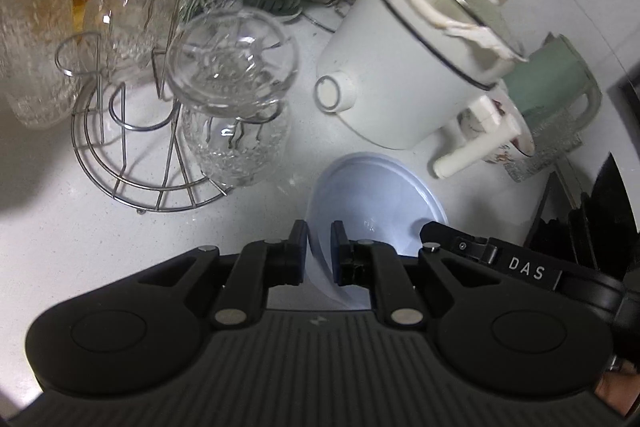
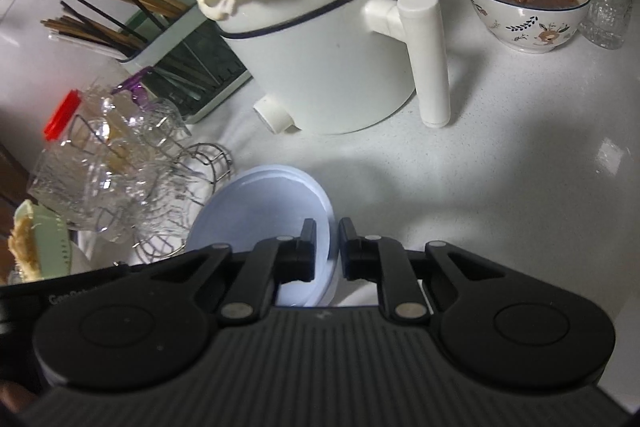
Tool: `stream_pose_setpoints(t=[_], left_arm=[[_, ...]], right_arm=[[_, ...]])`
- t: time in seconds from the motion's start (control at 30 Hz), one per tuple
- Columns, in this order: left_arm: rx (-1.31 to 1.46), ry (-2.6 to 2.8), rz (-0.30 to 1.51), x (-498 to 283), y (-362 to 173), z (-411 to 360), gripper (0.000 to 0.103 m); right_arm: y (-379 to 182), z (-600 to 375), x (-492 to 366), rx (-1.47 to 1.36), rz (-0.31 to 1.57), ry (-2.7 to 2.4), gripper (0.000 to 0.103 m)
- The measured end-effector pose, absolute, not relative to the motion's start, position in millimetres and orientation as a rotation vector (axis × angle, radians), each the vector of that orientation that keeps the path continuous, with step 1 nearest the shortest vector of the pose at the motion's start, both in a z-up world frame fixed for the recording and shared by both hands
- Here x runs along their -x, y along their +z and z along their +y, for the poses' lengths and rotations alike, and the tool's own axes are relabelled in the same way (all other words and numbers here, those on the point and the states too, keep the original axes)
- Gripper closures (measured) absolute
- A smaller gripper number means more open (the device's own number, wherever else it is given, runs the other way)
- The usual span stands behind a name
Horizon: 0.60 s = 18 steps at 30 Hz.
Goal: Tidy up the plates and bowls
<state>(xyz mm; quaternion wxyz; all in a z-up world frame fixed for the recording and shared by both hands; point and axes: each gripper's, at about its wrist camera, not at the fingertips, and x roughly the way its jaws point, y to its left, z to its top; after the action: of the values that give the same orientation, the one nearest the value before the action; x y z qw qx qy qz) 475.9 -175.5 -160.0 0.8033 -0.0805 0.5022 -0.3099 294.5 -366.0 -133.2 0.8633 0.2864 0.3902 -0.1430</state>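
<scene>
Left tongs [image 1: 319, 247] and right tongs [image 2: 327, 247] pinching opposite rims of pale-blue plate [image 1: 376, 195].

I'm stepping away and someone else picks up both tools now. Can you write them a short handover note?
Left tool: shut on the rim of the pale blue plate.
Right tool: shut on the same plate's opposite rim.
The plate is near the white countertop, in front of the white electric pot, beside the wire glass rack.
A bowl of beans sits further back on the right.
Done: plate gripped by both tools.
Left: carry the plate to its place; no destination is in view.
</scene>
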Motion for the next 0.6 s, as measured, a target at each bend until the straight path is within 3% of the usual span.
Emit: stream_pose_setpoints(t=[0.6], left_arm=[[0.159,-0.746,1.054,-419,-102,-137,0.088]], right_arm=[[-75,-340,-235,-0.659,0.793,-0.295,0.088]])
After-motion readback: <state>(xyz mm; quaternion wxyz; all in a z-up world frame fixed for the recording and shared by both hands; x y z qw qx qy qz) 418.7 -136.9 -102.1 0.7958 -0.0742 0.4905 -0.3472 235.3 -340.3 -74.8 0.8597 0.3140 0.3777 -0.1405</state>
